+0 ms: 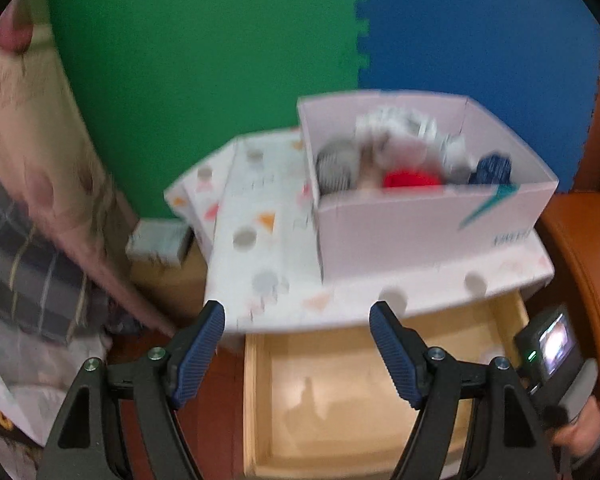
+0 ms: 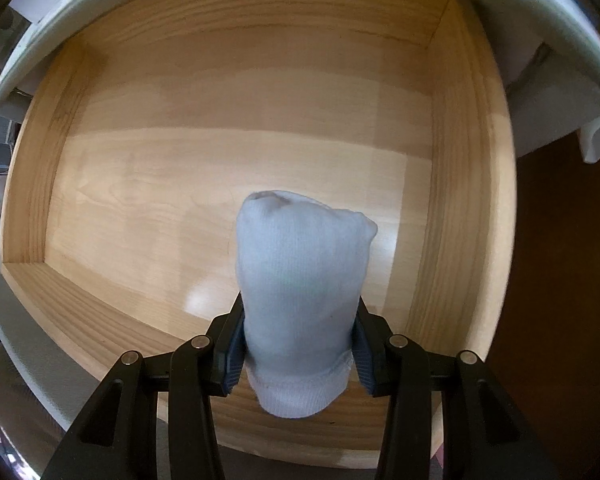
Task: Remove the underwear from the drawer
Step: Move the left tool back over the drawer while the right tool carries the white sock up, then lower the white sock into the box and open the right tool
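Right wrist view: right gripper (image 2: 298,344) clamps a pale rolled sock (image 2: 300,292) above the wooden drawer (image 2: 236,128); left gripper (image 1: 298,350) gapes wide, empty.

No readable text anywhere. The pink box (image 1: 420,232) carried a teal swoosh mark and, at 4 o'clock of it, a short dark printed word, too blurred to make out. The patterned white cloth (image 1: 268,240) under it showed only dots and triangles, no lettering. The wooden drawer (image 2: 228,128) in the right wrist view bore no markings.
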The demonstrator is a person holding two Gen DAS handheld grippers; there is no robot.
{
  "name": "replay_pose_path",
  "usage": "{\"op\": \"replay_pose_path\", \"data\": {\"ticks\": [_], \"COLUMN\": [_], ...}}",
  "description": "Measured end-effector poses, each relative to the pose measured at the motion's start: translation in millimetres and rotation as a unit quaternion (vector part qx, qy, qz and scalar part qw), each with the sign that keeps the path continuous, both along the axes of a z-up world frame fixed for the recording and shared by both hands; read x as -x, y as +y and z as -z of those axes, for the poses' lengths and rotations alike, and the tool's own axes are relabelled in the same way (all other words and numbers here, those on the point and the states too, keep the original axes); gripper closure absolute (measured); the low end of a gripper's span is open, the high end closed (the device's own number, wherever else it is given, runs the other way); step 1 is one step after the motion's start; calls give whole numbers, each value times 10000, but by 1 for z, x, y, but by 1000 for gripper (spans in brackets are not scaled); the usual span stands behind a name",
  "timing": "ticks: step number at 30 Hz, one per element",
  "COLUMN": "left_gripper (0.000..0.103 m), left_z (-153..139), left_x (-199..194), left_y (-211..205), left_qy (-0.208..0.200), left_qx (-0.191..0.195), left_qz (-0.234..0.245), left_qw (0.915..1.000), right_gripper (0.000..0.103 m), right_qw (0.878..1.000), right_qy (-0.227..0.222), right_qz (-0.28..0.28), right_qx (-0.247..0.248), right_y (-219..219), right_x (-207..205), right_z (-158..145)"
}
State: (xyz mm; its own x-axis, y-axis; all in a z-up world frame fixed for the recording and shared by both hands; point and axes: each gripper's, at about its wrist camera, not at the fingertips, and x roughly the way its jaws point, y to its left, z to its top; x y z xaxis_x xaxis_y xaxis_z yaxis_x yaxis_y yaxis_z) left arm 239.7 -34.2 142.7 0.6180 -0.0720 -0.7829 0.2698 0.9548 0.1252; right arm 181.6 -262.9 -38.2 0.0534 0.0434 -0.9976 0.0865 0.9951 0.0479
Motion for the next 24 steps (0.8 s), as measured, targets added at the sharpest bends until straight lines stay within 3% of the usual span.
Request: {"op": "replay_pose_path", "data": {"ticks": [5,9,18,24], "left_gripper": [26,26,26,26], "left_z": [45,71,103,108], "left_x": [14,28,46,48], "left_y": [16,18,10,13], "left_qy": [436,497,326,226], "left_qx": [72,25,-64,-5], "left_qz": [-309,-496,-900,-996], "left_qw": [9985,9975,9954,9948], "right_gripper": [62,62,62,62], "right_qw": [9976,9948,9812,9671], "right_qy": [-665,-1008,-1927,-2543], "right_qz": [-115,-21,-8,-28], "right_qx": [184,123,-30,20], "right_y": [8,7,-4,-8], "right_x": [10,11,32,19], "right_z": [-25,-48,-136,-200]}}
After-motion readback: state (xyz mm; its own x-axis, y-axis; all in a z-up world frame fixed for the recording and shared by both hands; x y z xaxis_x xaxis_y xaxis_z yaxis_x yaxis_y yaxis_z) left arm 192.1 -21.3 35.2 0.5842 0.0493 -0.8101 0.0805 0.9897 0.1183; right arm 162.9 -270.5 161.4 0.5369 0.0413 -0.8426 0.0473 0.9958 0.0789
